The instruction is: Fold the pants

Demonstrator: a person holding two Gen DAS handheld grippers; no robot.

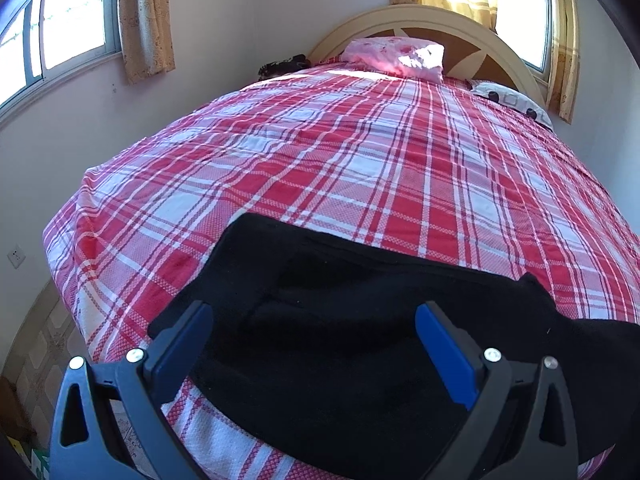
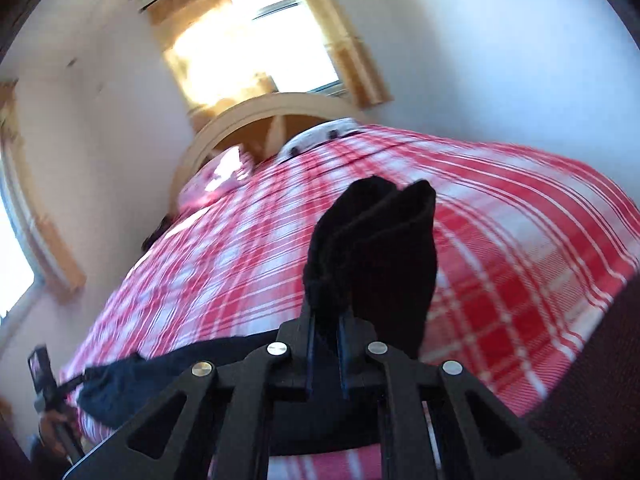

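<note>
The black fleece pants (image 1: 320, 320) are lying across the near edge of the bed with the red-and-white plaid cotton sheet (image 1: 320, 152), at six o'clock from the cream arched wooden headboard (image 1: 432, 24). The right gripper (image 2: 326, 316) is pinching a bunched end of the dark cloth (image 2: 372, 248) tight between its closed fingers and holding it up above the sheet, while the rest is trailing back toward seven o'clock. The left gripper (image 1: 314, 344) is hovering over the spread fabric with its blue-padded fingers (image 1: 182, 348) wide apart, gripping nothing. The risk, as I judge it, is that the thick bundle is sliding out of that narrow pinch, or that the unpinned part is dragging off the mattress edge because nothing is holding it down, leaving a crooked fold. No containers are showing; only a pink pillow (image 1: 396, 58) is resting at twelve o'clock by the headboard.
</note>
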